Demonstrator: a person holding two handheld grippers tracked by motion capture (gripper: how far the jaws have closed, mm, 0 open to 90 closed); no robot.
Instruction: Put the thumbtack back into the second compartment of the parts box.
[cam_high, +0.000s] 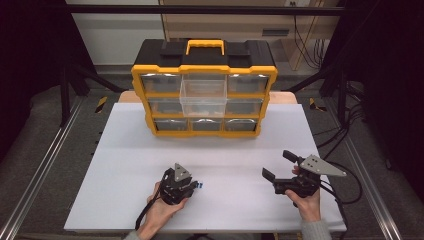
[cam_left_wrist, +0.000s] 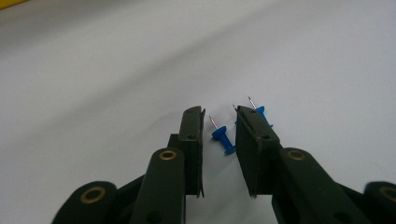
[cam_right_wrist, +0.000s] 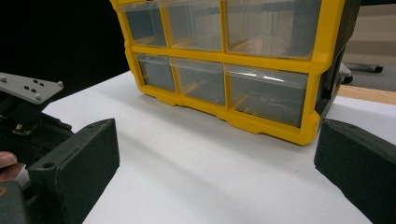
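Left gripper (cam_left_wrist: 219, 130) fingers narrowly apart, one blue pushpin (cam_left_wrist: 223, 139) lying loose between them on the desk (cam_left_wrist: 116, 84); second pushpin (cam_left_wrist: 261, 113) behind the right finger. Right gripper (cam_right_wrist: 215, 154) fingers wide, empty.

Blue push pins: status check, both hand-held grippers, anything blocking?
Left hand-held gripper down at table, jaws narrowed around one blue push pin, pads not yet touching it. Second pin beyond the jaw. Right hand-held gripper open, empty. Nothing blocking.
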